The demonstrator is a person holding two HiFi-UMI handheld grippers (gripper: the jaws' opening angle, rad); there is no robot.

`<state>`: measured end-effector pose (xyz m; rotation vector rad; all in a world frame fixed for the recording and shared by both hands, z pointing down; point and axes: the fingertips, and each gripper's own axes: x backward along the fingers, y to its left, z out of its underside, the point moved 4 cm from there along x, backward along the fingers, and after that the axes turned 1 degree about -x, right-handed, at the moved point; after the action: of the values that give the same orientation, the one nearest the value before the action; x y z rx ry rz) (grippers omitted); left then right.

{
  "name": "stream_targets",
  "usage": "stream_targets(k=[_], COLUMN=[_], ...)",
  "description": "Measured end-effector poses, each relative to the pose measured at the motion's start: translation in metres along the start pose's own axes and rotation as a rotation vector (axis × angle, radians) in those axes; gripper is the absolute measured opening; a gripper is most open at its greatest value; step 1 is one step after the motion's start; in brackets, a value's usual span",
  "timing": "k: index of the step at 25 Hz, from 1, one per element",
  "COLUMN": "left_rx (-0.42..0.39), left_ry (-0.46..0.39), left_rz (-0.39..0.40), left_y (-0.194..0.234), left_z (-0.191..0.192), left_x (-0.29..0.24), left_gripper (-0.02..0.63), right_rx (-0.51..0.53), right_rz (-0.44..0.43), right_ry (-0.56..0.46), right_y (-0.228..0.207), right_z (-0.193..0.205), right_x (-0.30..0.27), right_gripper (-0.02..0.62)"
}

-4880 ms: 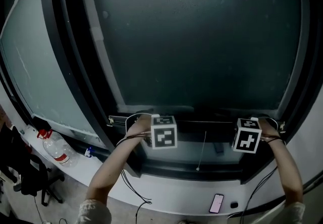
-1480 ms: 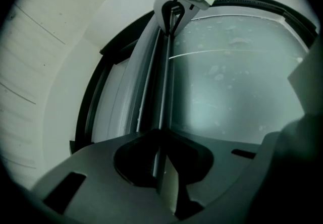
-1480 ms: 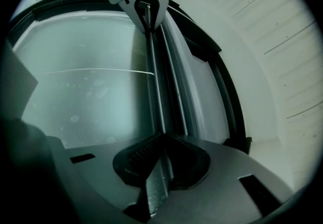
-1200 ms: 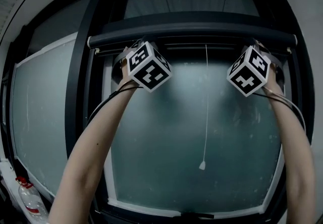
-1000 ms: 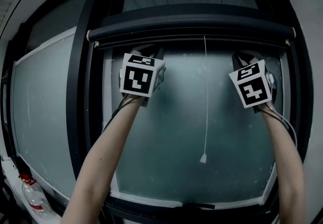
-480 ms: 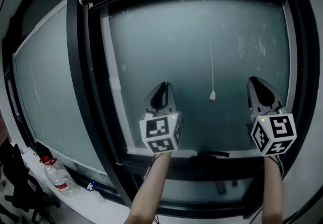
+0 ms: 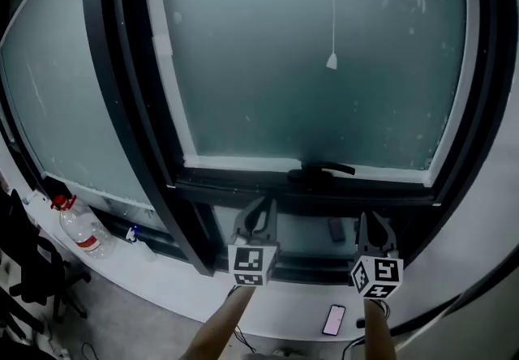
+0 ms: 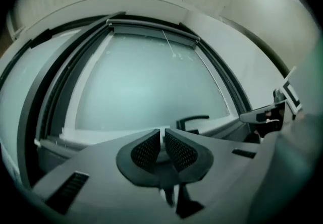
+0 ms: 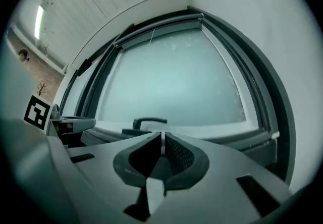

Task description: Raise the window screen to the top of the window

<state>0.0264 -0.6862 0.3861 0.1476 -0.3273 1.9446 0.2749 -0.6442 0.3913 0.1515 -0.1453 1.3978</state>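
The window screen is rolled up in its dark housing (image 8: 151, 29) along the top of the window, also seen as the housing (image 9: 156, 23) in the right gripper view. Its thin pull cord hangs free, ending in a small white knob (image 7: 332, 61) in front of the frosted pane (image 7: 308, 66). My left gripper (image 7: 261, 208) and right gripper (image 7: 375, 220) are low, below the window's bottom frame and apart from the screen and cord. Both are shut with nothing between the jaws, as the left gripper (image 8: 162, 134) and right gripper (image 9: 162, 137) show in their own views.
A black window handle (image 7: 324, 168) lies on the bottom rail. On the white sill stand a plastic bottle with a red cap (image 7: 77, 225) at the left and a phone (image 7: 332, 319) near the front edge. A dark office chair (image 7: 20, 269) is at the far left.
Both grippers have let go of the screen's bar at the top and come down below the window frame, shut. The head view has tilted down; the cord now hangs free.
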Motion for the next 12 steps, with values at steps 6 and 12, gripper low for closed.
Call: stream_targets(k=[6,12], left_rx=[0.098,0.104], left_ry=[0.089,0.133], left_rz=[0.012,0.018], left_y=[-0.037,-0.043], left_z=[0.051,0.063], left_x=[0.06,0.104], left_gripper=[0.032,0.032], right_rx=[0.085,0.142], right_rz=[-0.17,-0.21], right_ry=[0.199,0.251], right_y=[0.053,0.084], right_z=[0.069,0.09], right_x=[0.063,0.103], right_gripper=[0.028,0.028])
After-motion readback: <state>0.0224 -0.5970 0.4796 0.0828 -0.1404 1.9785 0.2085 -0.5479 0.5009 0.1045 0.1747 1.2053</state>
